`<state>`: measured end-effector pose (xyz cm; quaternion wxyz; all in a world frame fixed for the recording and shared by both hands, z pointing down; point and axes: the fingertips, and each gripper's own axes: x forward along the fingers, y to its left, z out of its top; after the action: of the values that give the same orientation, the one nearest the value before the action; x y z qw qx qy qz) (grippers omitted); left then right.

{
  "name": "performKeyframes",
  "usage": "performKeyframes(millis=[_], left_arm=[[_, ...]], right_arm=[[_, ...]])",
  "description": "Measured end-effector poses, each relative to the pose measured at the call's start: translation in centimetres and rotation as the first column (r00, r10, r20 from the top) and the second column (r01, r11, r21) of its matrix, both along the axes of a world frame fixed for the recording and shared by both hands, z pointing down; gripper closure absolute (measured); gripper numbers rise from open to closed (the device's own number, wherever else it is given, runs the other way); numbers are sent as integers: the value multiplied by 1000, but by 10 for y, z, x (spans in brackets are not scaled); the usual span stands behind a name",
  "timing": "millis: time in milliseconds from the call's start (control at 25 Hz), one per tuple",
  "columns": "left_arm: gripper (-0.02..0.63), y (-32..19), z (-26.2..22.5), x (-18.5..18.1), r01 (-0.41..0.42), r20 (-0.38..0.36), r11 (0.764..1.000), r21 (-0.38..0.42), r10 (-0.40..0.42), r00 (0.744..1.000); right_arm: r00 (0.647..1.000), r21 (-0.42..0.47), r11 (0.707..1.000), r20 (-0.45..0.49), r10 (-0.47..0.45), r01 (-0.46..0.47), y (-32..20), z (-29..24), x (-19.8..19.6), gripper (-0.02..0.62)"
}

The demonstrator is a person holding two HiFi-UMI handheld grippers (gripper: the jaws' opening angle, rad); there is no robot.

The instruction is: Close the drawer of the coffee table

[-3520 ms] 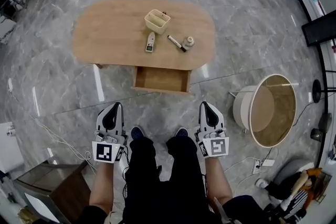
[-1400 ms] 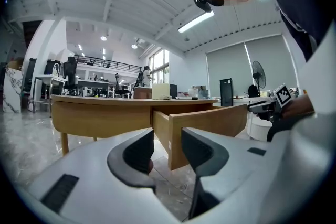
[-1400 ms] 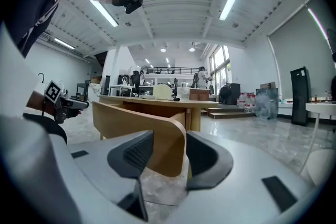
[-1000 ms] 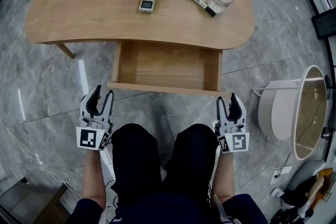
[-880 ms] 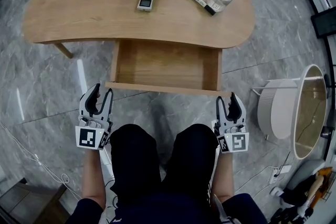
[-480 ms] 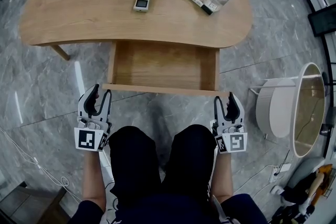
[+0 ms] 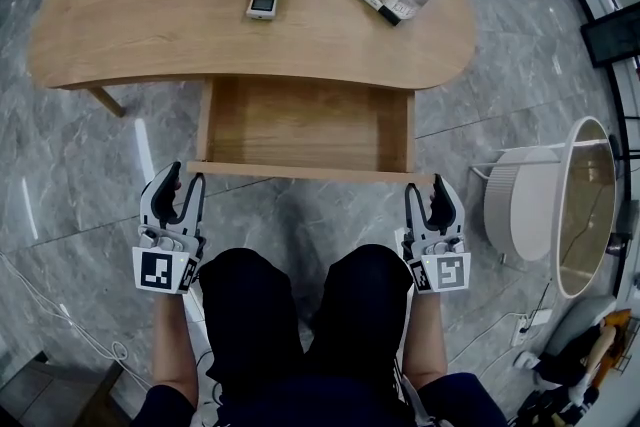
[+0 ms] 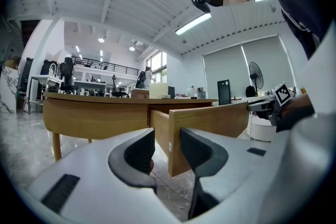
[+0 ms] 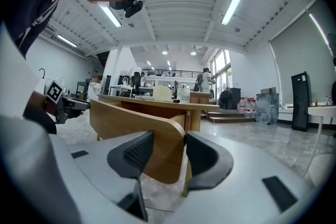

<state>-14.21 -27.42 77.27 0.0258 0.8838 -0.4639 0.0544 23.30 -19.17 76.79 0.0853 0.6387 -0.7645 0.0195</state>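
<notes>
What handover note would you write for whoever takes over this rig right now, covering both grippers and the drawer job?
Left gripper: jaws apart, holding nothing, at the left end of the drawer front.
Right gripper: jaws apart, holding nothing, at the front's right end.
Drawer: pulled well out from under the coffee table, empty.
Done: both grippers lined up at the front.
Left: the push itself, probably even pressure from both sides until the front sits flush under the tabletop.
</notes>
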Motion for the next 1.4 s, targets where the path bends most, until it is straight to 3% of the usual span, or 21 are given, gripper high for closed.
performKeyframes(millis=[920,1400], left_arm=[[443,-17,2,8,17,-46,1000,-4,-17,999],[443,-30,2,11,45,-12,999,-7,-45,999]], right_arm=[[999,12,1000,-44,-12,13,-25,-2,9,390],[999,2,1000,-36,17,-17,-39,-1,11,390]])
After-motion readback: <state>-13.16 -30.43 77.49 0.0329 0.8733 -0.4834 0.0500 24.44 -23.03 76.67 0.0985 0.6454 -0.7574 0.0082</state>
